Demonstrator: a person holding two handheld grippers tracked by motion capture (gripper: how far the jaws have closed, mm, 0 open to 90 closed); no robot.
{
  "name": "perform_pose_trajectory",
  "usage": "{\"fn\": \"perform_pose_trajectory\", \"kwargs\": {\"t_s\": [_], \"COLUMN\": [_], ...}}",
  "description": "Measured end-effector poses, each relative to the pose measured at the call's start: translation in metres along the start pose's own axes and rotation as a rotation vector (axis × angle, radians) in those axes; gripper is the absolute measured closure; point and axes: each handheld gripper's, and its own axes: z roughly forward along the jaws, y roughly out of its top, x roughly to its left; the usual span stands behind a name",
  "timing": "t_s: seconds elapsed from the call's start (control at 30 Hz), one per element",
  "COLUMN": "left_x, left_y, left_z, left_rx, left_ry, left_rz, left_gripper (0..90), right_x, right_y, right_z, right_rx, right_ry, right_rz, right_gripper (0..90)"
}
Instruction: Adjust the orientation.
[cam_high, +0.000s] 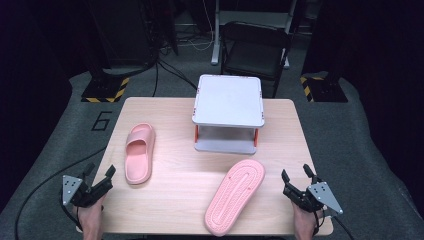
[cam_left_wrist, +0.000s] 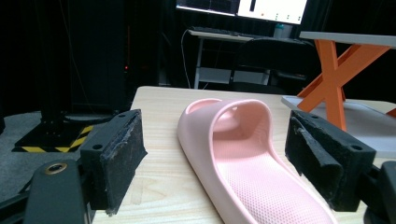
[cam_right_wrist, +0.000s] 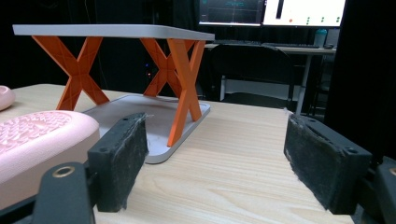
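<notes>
Two pink slippers lie on the wooden table. One slipper rests upright at the left, strap up. The other slipper lies sole up toward the front right. A grey two-tier rack with orange cross legs stands at the back middle. My left gripper hovers open at the front left corner, pointing at the upright slipper. Open too, my right gripper sits at the front right edge, beside the overturned slipper, with nothing between its jaws.
A black chair stands behind the table, with black stands on yellow-black striped bases at both back corners. Bare wood lies between the two slippers and in front of the rack. Monitors glow in the dark background.
</notes>
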Motion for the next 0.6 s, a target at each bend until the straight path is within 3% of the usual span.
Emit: {"fn": "perform_pose_trajectory", "kwargs": {"t_s": [0.37, 0.6], "left_x": [0.0008, 0.0025], "left_y": [-0.0013, -0.0017], "left_z": [0.0004, 0.0000], "left_rx": [0.020, 0.027], "left_ry": [0.017, 0.022], "left_rz": [-0.011, -0.026], "left_gripper": [20.7, 21.9], "right_x": [-0.0059, -0.0027], "right_y": [-0.0048, -0.0057], "right_z": [0.0009, 0.0025], "right_rx": [0.018, 0.026], "right_ry": [-0.005, 0.000], "right_rz": [0.017, -0.003], "right_gripper": [22.3, 22.3]}}
